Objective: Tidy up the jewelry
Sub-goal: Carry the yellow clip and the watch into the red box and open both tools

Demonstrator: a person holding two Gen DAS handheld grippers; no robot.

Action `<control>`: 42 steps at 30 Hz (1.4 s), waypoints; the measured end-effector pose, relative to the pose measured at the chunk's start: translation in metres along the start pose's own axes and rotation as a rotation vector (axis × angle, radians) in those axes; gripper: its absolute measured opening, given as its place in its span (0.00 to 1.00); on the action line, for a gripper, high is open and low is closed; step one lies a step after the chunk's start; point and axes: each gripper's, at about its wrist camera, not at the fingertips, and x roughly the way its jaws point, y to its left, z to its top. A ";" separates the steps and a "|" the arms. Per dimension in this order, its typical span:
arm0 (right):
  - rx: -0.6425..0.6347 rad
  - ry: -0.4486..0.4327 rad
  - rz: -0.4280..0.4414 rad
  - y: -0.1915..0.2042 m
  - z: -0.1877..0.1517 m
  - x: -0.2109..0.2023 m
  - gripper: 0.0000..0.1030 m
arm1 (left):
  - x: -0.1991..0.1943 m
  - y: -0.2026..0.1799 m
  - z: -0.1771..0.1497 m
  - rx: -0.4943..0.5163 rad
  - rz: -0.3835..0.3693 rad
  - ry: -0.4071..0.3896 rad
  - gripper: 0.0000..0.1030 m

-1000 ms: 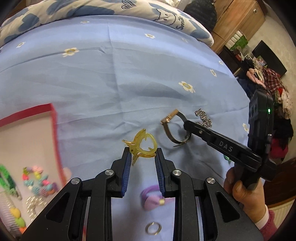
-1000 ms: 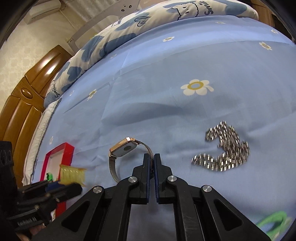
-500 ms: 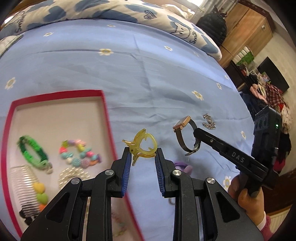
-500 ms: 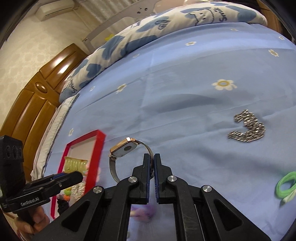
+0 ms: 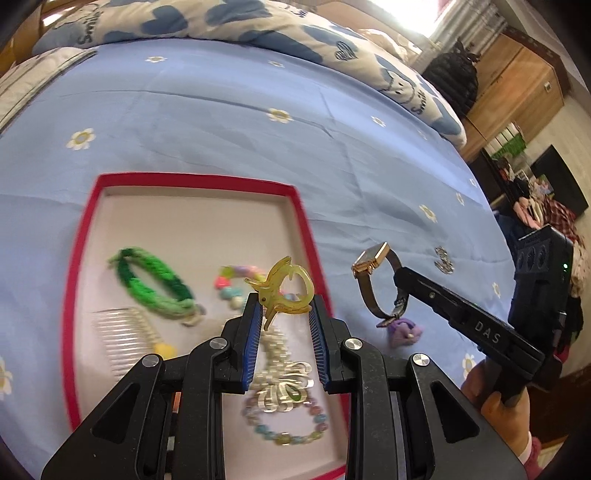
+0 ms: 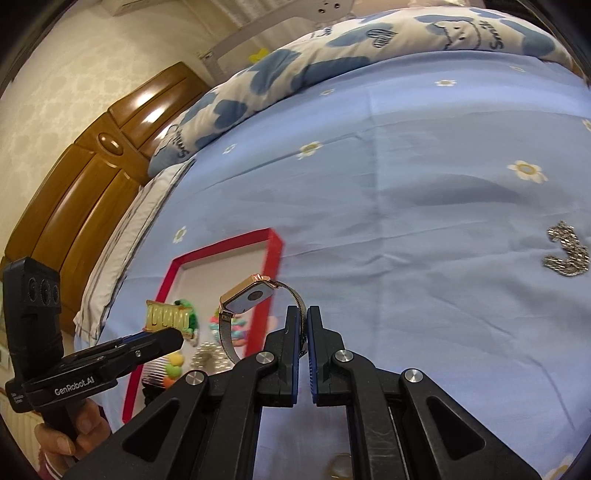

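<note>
My left gripper (image 5: 283, 306) is shut on a yellow hair claw clip (image 5: 282, 290) and holds it above the red-rimmed jewelry box (image 5: 303, 221). It also shows in the right wrist view (image 6: 168, 315). My right gripper (image 6: 303, 319) is shut on the strap of a gold-cased wristwatch (image 6: 249, 297) and holds it in the air beside the box's right rim; the watch also shows in the left wrist view (image 5: 373, 258). The box (image 6: 273, 254) holds a green braided bracelet (image 5: 151, 284), a clear comb (image 5: 123, 332), bead bracelets (image 5: 284, 424) and pearls.
A silver chain (image 6: 567, 254) lies on the blue flowered bedsheet to the right; it also shows in the left wrist view (image 5: 443, 260). A purple hair tie (image 5: 404, 330) lies beside the box. A ring (image 6: 340, 463) lies under my right gripper. A folded quilt (image 5: 258, 26) and wooden headboard (image 6: 92, 177) bound the bed.
Both grippers have moved left toward the box with their items. The left gripper with the clip now hangs over the box interior; the watch has come up beside the box's right rim.
</note>
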 end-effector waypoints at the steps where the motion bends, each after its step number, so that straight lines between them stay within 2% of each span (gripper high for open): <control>1: -0.005 0.003 0.004 0.004 0.000 0.002 0.03 | -0.002 0.006 0.001 -0.009 0.005 -0.005 0.23; 12: -0.063 0.041 0.033 0.049 0.007 0.035 0.04 | -0.009 0.058 0.019 -0.080 0.058 -0.027 0.23; 20: -0.107 0.080 0.017 0.073 0.016 0.070 0.04 | 0.006 0.084 0.036 -0.089 0.093 -0.008 0.23; 31: -0.164 0.142 -0.044 0.079 0.019 0.106 0.04 | 0.033 0.103 0.040 -0.104 0.129 0.035 0.23; 42: -0.162 0.174 -0.063 0.075 0.016 0.116 0.05 | 0.038 0.105 0.039 -0.097 0.141 0.055 0.23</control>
